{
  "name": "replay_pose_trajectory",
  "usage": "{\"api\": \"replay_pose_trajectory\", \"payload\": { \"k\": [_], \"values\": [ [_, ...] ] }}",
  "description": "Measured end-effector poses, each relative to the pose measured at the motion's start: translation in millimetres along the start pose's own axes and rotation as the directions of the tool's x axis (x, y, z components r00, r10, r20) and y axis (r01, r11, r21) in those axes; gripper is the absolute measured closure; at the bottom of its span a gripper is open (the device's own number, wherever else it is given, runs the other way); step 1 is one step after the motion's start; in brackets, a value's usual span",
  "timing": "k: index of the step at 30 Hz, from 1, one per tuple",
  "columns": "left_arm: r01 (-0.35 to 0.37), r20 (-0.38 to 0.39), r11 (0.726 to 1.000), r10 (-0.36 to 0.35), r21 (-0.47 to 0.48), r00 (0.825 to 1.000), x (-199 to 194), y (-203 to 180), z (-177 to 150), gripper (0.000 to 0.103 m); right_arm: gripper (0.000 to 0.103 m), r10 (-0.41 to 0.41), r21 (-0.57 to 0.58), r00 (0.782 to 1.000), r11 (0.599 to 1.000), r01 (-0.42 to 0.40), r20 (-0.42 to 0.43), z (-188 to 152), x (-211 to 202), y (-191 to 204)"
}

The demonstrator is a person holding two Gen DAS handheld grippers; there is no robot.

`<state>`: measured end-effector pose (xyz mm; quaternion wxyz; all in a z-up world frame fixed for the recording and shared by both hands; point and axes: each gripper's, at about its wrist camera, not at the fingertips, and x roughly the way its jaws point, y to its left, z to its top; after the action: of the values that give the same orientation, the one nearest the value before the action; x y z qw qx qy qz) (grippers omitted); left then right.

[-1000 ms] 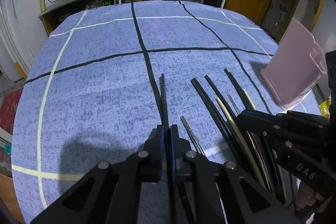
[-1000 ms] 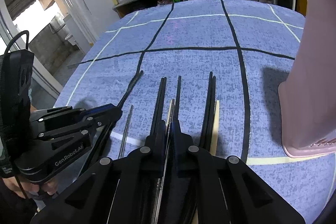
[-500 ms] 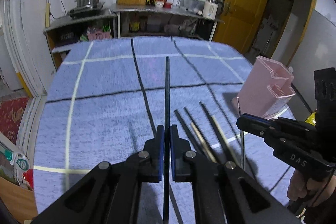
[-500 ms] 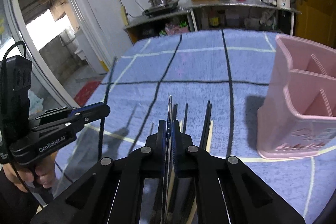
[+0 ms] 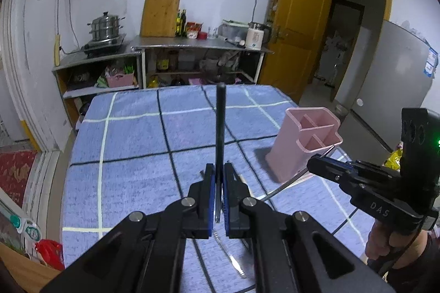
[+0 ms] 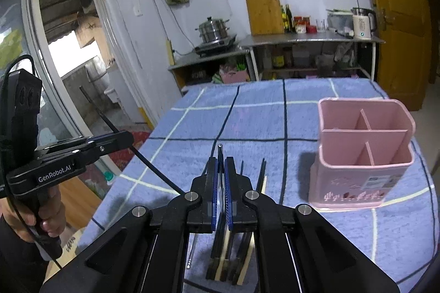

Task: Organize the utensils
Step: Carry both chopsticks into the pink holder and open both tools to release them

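My left gripper (image 5: pixel 219 174) is shut on a black chopstick (image 5: pixel 220 128) and holds it high above the table; it also shows in the right wrist view (image 6: pixel 121 137) at the left. My right gripper (image 6: pixel 220 169) is shut on a thin metal chopstick (image 6: pixel 220 155), also raised; it appears in the left wrist view (image 5: pixel 316 163) at the right, beside the pink divided utensil holder (image 5: pixel 305 141), (image 6: pixel 363 155). Several black and pale chopsticks (image 6: pixel 242 251) lie on the table under my right gripper.
The table carries a blue checked cloth (image 5: pixel 132 144). A metal chopstick (image 5: pixel 229 257) lies on it under my left gripper. A steel counter with a pot, cutting board and kettle (image 5: pixel 176 45) stands behind the table. A yellow door (image 5: pixel 299 23) is at the back right.
Both grippers have risen from the table, each lifting a chopstick. The pink holder now stands lower and farther away in both views.
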<state>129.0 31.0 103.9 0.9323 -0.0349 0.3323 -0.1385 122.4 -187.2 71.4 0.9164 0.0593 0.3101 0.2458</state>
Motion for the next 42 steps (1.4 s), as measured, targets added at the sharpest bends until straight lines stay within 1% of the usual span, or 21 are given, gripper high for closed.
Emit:
{"api": "replay_pose_trajectory", "payload": {
  "k": [4, 8, 14, 19, 25, 29, 33, 37, 42],
  "values": [
    [0.033, 0.007, 0.999, -0.033, 0.009, 0.999, -2, -13, 11, 0.097, 0.098, -0.017, 0.004, 0.999, 1.000, 0.016, 0.029, 6, -17, -7],
    [0.075, 0.003, 0.997, -0.075, 0.018, 0.997, 1, -28, 20, 0.097, 0.098, -0.043, 0.026, 0.998, 0.999, 0.041, 0.053, 13, -33, -23],
    [0.158, 0.000, 0.987, -0.158, 0.020, 0.987, 10, -56, 39, 0.097, 0.098, -0.087, 0.061, 0.992, 0.995, 0.081, 0.095, 24, -61, -47],
    [0.222, 0.022, 0.975, -0.222, 0.035, 0.975, 13, -80, 65, 0.097, 0.098, -0.128, 0.082, 0.979, 0.990, 0.116, 0.156, 46, -86, -67],
    [0.269, 0.067, 0.962, -0.271, 0.039, 0.960, 17, -102, 98, 0.097, 0.098, -0.173, 0.100, 0.957, 0.983, 0.153, 0.233, 74, -106, -85],
    [0.278, 0.077, 0.960, -0.280, 0.036, 0.957, 35, -110, 111, 0.097, 0.098, -0.198, 0.116, 0.948, 0.978, 0.174, 0.250, 85, -101, -99],
    [0.272, 0.053, 0.962, -0.273, 0.022, 0.961, 62, -111, 114, 0.097, 0.098, -0.207, 0.136, 0.950, 0.974, 0.179, 0.234, 86, -85, -113],
    [0.259, 0.013, 0.966, -0.259, 0.008, 0.966, 92, -110, 104, 0.097, 0.098, -0.208, 0.169, 0.960, 0.969, 0.177, 0.185, 80, -58, -132],
    [0.249, -0.045, 0.968, -0.250, -0.012, 0.967, 121, -106, 90, 0.097, 0.098, -0.211, 0.184, 0.971, 0.965, 0.188, 0.113, 65, -27, -147]
  ]
}}
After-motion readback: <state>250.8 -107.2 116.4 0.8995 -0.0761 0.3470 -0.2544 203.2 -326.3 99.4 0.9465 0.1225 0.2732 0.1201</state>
